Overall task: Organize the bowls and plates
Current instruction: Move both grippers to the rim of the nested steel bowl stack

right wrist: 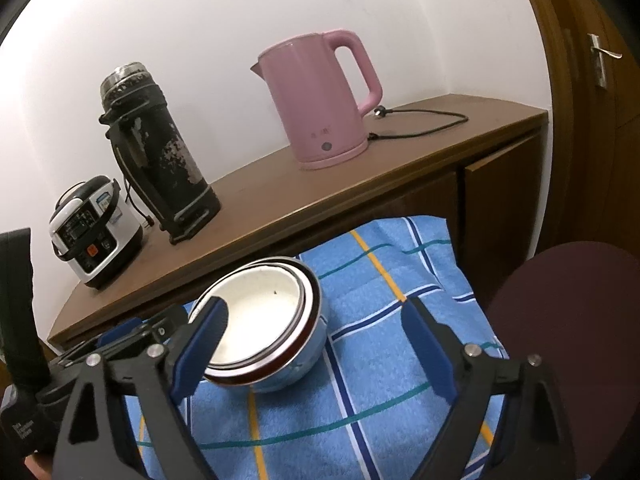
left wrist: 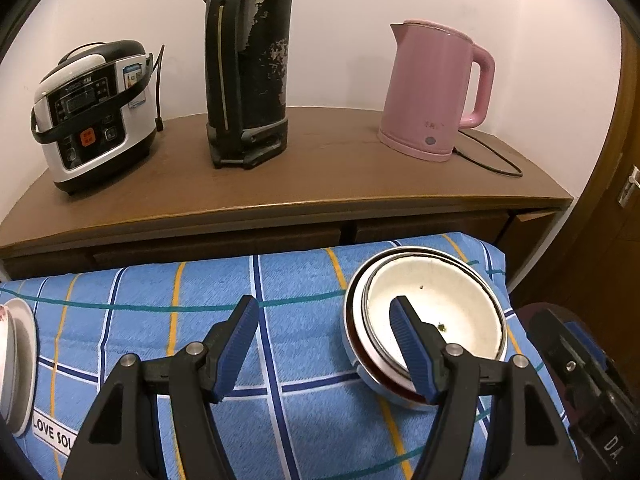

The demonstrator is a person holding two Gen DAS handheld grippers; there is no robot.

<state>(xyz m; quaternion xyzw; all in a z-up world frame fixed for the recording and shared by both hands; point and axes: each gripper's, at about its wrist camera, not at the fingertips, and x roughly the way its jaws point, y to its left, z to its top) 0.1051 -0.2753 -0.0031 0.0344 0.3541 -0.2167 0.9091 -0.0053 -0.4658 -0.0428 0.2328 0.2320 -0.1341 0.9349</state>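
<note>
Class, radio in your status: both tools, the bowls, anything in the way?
Left tool open, empty. Right tool open, empty. Nested white and steel bowls on blue checked cloth, untouched. Nothing blocking.

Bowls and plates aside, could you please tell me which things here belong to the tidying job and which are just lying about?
Part of the job:
stacked bowls
plate
left tool, open
right tool, open

Just lying about:
rice cooker
black flask
pink kettle
checked cloth
cabinet

Both wrist views look forward, close over the nested bowls (left wrist: 434, 316), sharing the sideboard (right wrist: 320, 192).
</note>
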